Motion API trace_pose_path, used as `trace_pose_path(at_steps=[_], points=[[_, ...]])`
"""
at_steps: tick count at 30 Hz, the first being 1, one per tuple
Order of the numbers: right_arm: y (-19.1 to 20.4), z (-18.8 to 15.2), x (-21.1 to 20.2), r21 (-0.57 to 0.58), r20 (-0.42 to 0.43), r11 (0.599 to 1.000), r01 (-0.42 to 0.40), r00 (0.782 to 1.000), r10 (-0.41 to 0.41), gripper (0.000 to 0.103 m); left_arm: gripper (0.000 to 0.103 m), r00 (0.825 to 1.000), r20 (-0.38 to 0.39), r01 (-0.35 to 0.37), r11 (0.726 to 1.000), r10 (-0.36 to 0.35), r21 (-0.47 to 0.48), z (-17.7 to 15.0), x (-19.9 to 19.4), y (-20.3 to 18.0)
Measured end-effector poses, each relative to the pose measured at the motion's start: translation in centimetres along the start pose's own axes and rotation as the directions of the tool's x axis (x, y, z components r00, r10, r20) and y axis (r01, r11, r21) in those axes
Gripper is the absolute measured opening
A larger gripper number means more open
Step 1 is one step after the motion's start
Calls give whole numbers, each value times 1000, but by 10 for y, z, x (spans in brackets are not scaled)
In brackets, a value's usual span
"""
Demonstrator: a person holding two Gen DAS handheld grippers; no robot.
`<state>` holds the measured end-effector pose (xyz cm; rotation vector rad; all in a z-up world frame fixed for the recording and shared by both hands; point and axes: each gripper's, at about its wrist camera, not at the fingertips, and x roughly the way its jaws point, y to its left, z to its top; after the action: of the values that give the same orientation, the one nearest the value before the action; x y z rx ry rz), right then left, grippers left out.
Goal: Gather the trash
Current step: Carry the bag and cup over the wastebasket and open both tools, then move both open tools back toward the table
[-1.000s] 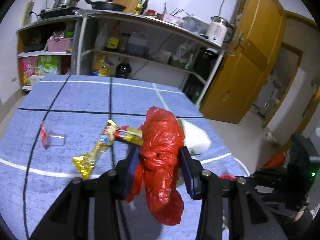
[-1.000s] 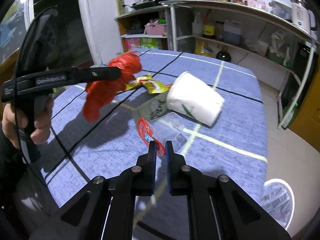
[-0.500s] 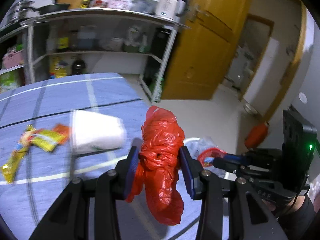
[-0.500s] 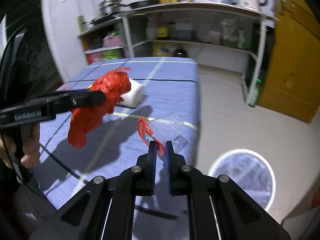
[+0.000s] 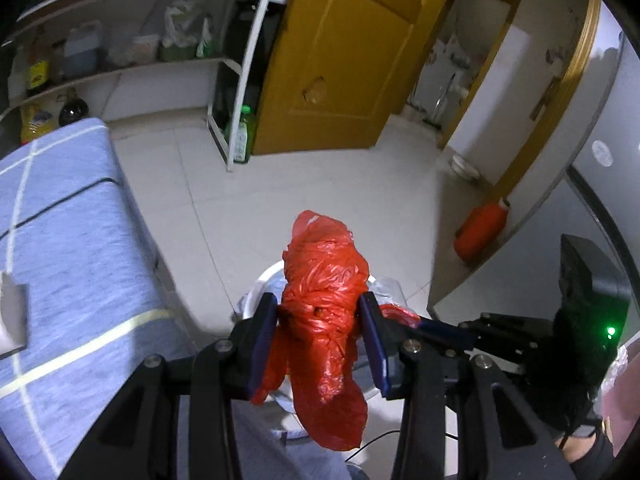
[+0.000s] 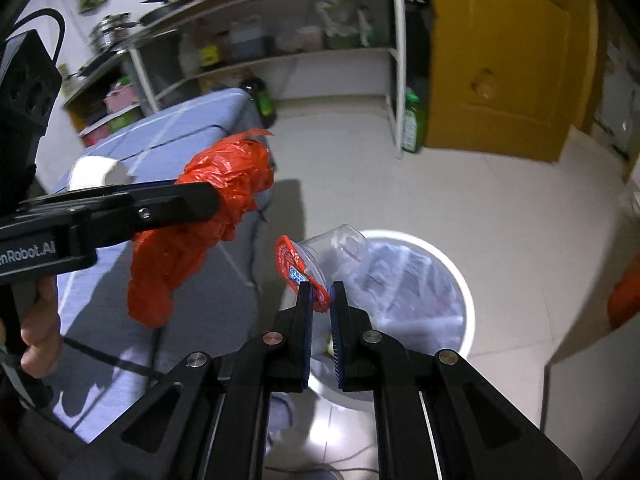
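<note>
My left gripper (image 5: 319, 332) stays clamped on the crumpled red bag (image 5: 324, 308), soft thin plastic, knotted and hanging limp. My right gripper (image 6: 321, 312) is nearly shut, pinching the red foil lid of a clear cup (image 6: 320, 256), rigid thin plastic. A second ago both hung over the blue table (image 5: 76, 248); now I've swung them right, above the round white bin (image 6: 452, 276) with its crinkly liner. I judge dropping is next. A white paper cup (image 6: 96, 172) remains far left on the table.
</note>
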<state>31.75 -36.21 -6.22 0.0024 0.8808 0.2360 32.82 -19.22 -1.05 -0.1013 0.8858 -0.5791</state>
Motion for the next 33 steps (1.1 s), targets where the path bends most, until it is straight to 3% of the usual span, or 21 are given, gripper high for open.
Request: trace_pose_path(at_steps=[9, 14, 24, 33], points=[[-50, -4, 31, 128, -103, 989, 78, 993, -65, 10, 45, 990, -142, -13, 999, 6, -48, 9, 62, -1], [-60, -3, 31, 160, -98, 983, 93, 992, -78, 16, 54, 992, -126, 6, 998, -14, -69, 9, 61, 0], [-45, 1, -7, 157, -1, 985, 73, 997, -74, 21, 54, 1000, -18, 18, 997, -19, -75, 7, 6, 14], [-1, 2, -43, 55, 95, 998, -40, 995, 35, 21, 54, 996, 84, -28, 993, 38, -117, -15, -69, 50]])
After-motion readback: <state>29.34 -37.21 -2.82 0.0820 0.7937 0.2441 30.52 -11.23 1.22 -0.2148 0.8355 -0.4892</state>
